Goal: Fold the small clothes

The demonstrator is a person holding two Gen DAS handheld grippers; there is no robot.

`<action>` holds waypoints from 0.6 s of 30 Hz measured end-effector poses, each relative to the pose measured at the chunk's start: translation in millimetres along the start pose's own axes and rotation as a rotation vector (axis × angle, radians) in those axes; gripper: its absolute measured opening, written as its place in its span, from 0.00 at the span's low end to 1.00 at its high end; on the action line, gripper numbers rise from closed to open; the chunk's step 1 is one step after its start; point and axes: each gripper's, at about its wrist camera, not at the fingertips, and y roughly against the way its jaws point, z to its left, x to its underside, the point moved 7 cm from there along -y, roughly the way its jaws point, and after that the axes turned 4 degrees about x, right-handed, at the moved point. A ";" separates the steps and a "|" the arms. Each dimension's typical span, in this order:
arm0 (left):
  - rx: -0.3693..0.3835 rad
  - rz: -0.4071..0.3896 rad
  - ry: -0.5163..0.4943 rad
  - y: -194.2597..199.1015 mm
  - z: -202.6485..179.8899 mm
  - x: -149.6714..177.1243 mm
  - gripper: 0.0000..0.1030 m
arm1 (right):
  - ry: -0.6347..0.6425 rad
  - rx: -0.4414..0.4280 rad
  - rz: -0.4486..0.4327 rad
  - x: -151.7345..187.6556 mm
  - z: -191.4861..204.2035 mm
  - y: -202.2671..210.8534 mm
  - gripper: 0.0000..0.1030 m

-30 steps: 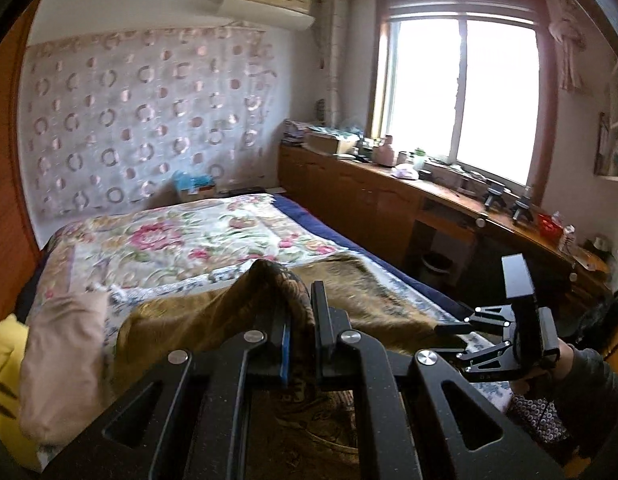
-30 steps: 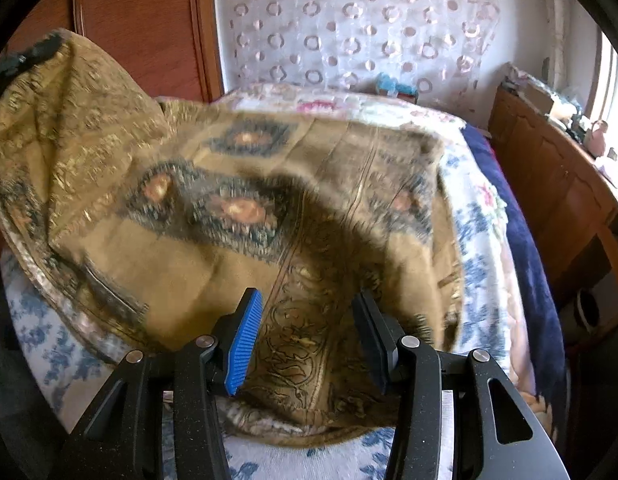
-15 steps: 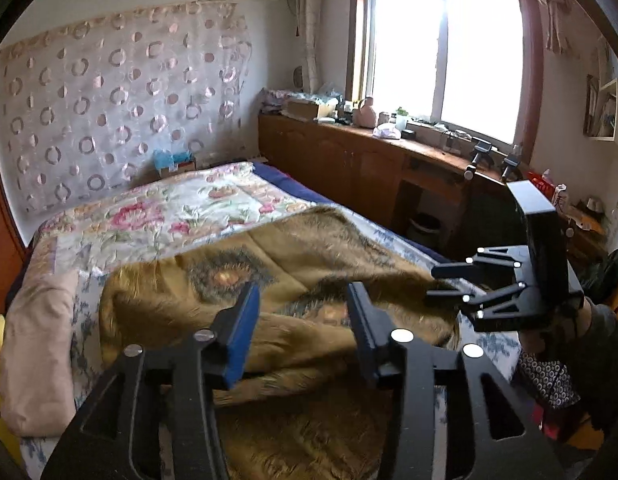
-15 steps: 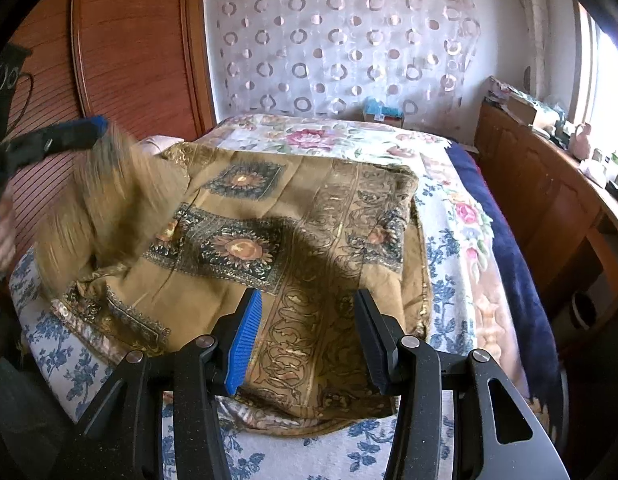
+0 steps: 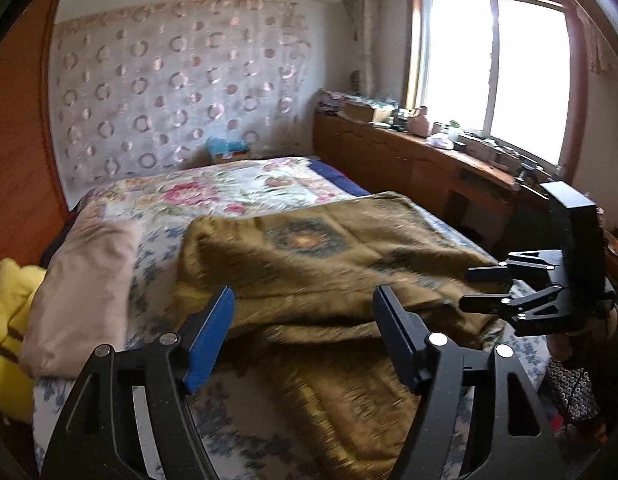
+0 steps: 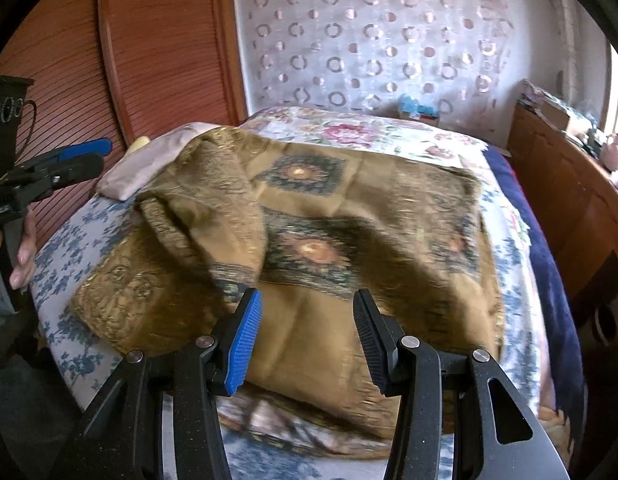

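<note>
On the bed point(image 6: 517, 240) at 12 o'clock from both cams, we're seeing the gold patterned cloth point(image 6: 349, 248) lying spread w/ its left corner flopped over. We're holding the left gripper point(image 5: 305, 336) w/ jaws released, just been opening, nothing gripped btwn them. At 3 o'clock, the right gripper point(image 6: 307, 336) is hanging half-open over the cloth's near edge, gripping nothing.
</note>
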 end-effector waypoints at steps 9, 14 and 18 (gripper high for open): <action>-0.074 -0.003 0.064 6.4 35.5 12.7 0.70 | 0.062 -0.055 0.018 -8.5 38.4 -25.6 0.48; -0.090 0.000 0.075 7.1 45.7 17.2 0.70 | 0.073 -0.050 0.049 -8.5 39.5 -47.2 0.48; -0.100 0.005 0.076 5.7 48.5 20.4 0.70 | 0.069 -0.048 0.067 -8.5 39.1 -58.0 0.48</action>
